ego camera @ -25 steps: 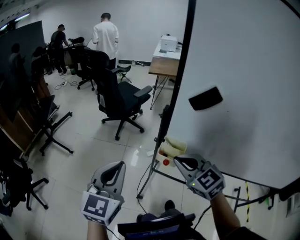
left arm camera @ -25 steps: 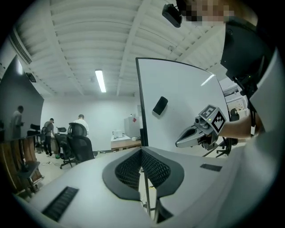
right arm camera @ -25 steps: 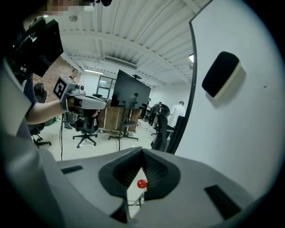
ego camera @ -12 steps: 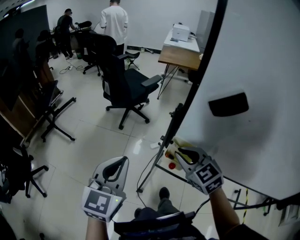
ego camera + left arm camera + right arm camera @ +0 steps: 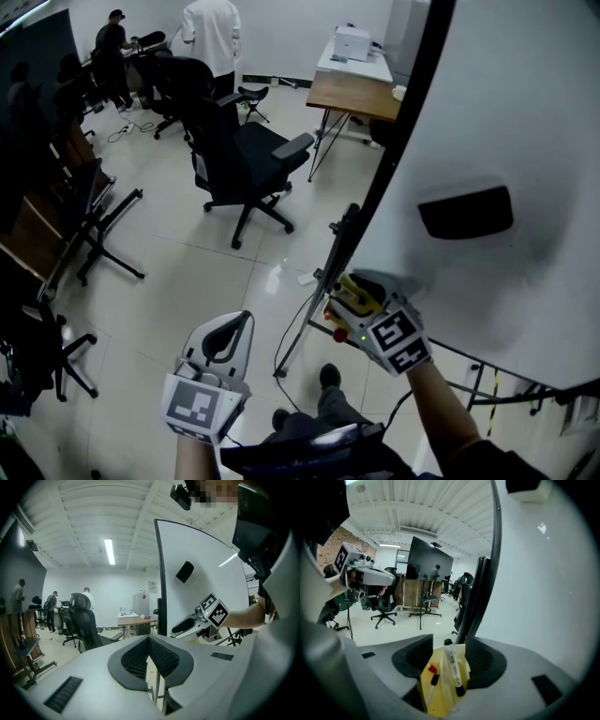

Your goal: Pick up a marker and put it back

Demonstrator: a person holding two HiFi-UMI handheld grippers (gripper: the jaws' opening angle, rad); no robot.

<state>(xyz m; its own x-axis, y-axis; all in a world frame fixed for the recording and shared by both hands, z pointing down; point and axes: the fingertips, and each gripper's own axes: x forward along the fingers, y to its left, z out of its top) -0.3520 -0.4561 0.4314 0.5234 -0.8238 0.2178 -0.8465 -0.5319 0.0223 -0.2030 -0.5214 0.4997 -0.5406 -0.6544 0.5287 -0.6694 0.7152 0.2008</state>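
My right claw [image 5: 448,645] has come down over the yellow holder [image 5: 440,701] at the whiteboard's [image 5: 543,597] lower corner. Its jaws have just been opening and now stand released, wide apart. The marker [image 5: 453,668] lies between them, untouched by either pad, and still rests in the holder. The earlier head views show nothing in that claw, so I read this as the approach to the pick, not the return. The marker's long axis runs nearly along the claw's own line. One dark end sits low and near, the other points away toward the board's black frame. My left claw [image 5: 149,641] is clenched and empty, well apart.
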